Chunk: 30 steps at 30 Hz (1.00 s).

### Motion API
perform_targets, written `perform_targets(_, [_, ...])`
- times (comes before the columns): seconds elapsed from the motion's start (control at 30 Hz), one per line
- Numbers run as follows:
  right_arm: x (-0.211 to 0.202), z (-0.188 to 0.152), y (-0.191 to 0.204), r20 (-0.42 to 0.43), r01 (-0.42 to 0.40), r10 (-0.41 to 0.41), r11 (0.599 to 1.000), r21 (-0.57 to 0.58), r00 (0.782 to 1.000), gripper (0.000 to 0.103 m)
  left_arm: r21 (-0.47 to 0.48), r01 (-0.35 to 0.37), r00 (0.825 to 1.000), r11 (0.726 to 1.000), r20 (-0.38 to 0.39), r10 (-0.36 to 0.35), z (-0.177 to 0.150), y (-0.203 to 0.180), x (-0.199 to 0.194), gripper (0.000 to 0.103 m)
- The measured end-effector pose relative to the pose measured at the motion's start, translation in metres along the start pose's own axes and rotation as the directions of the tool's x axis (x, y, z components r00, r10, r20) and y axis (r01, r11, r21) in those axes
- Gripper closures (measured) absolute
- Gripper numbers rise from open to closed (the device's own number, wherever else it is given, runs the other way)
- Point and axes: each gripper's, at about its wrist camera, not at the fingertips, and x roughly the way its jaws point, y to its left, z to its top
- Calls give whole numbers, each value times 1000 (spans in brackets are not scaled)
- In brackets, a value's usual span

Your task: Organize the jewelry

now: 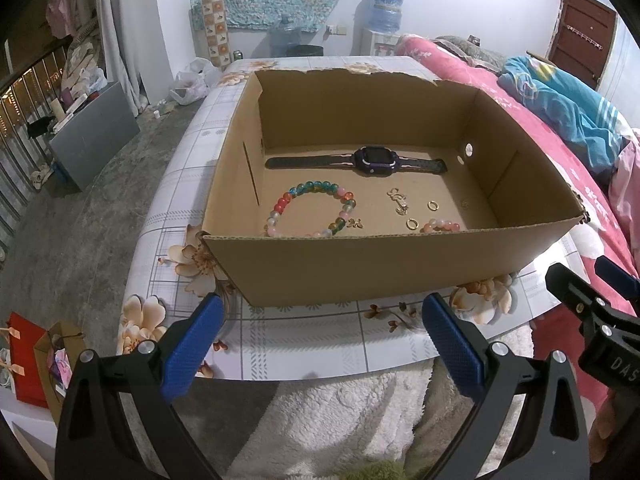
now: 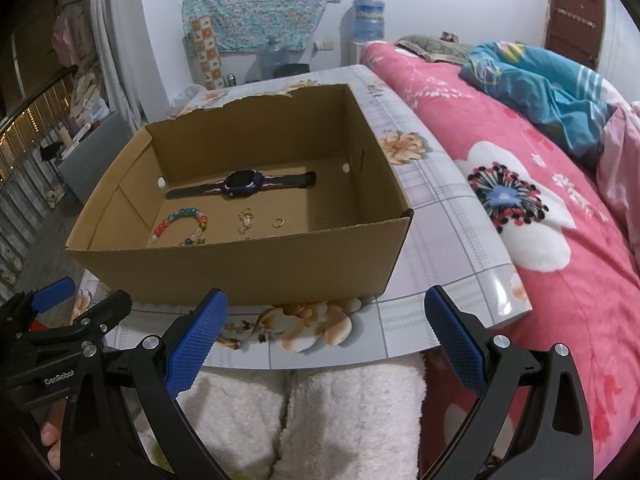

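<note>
Both the left tongs [image 1: 322, 334] and right tongs [image 2: 326, 330] hover spread wide and empty above the counter [image 2: 452, 240], short of the cardboard box [image 1: 372, 268] holding a watch [image 1: 374, 161], beaded bracelet [image 1: 316, 208] and rings [image 1: 433, 205].

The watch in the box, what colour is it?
The watch has a dark purple case and dark strap; the left wrist view shows it best.

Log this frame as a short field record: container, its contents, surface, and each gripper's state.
container: open cardboard box, far rim torn
contents: watch near far wall; multicoloured bead bracelet; pink bead bracelet partly hidden by front wall; two gold rings; small charms
surface: floral table
left gripper: open, empty, short of box
right gripper: open, empty
</note>
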Motion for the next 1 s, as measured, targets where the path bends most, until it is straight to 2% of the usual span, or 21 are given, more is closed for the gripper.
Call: perform_targets(1.0, [2,-4,6,-17,-23,23,1000,-12,1000,8,2,7,1000,1000,2,-7,6,-4,-5,6])
